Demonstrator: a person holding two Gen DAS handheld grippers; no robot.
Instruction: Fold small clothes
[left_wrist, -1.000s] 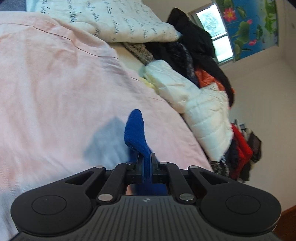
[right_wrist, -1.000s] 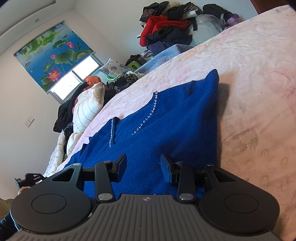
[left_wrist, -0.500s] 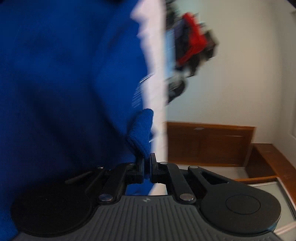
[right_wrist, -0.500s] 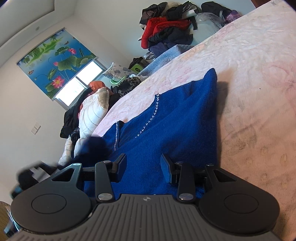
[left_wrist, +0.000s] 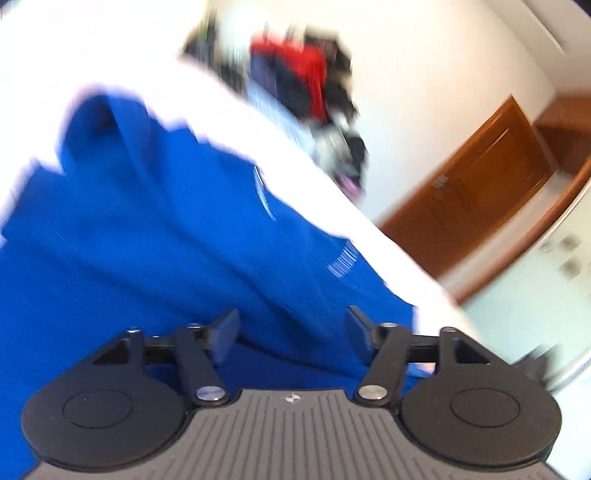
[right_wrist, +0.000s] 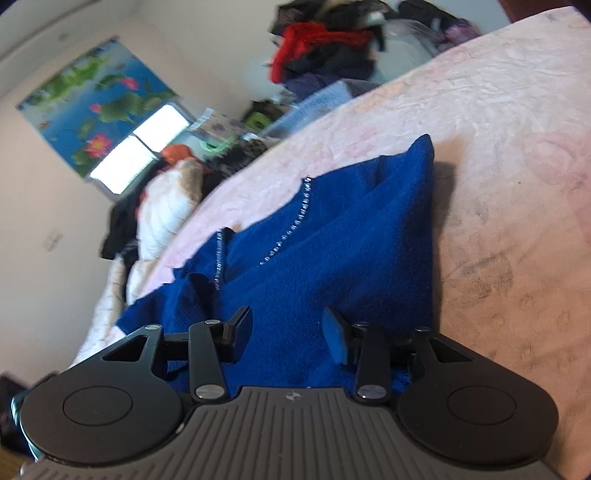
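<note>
On the pink bedsheet (right_wrist: 498, 122) I have the blue knit top (right_wrist: 332, 258) lying partly folded, filling the middle of my right wrist view, its far corner peaking toward one o'clock and a line of small pale beads (right_wrist: 295, 225) running along its neckline toward eleven o'clock. My right gripper (right_wrist: 288, 336) hangs low over the near edge of the top; its jaws have just been opening and now stand spread, with the knit showing under the gap but neither pad pressing on it. Over at ten o'clock I see a window (right_wrist: 136, 155) under a lotus-print blind (right_wrist: 92, 110), with a white puffy jacket (right_wrist: 166, 206) heaped below it, and at twelve o'clock a pile of clothes (right_wrist: 325, 44) with a red piece on top.

From the left wrist camera everything is smeared with motion blur. My left gripper (left_wrist: 291, 332) has also just been opening its jaws, and they stand apart above the blue top (left_wrist: 147, 240), which fills the view from nine o'clock to the centre; a raised fold sits at about eleven o'clock. Fabric lies beneath the gap, and I see no pad gripping it. Beyond it the sheet reads washed-out white, the clothes pile (left_wrist: 306, 81) sits at twelve o'clock, and a brown wooden door (left_wrist: 476, 184) stands at two o'clock
</note>
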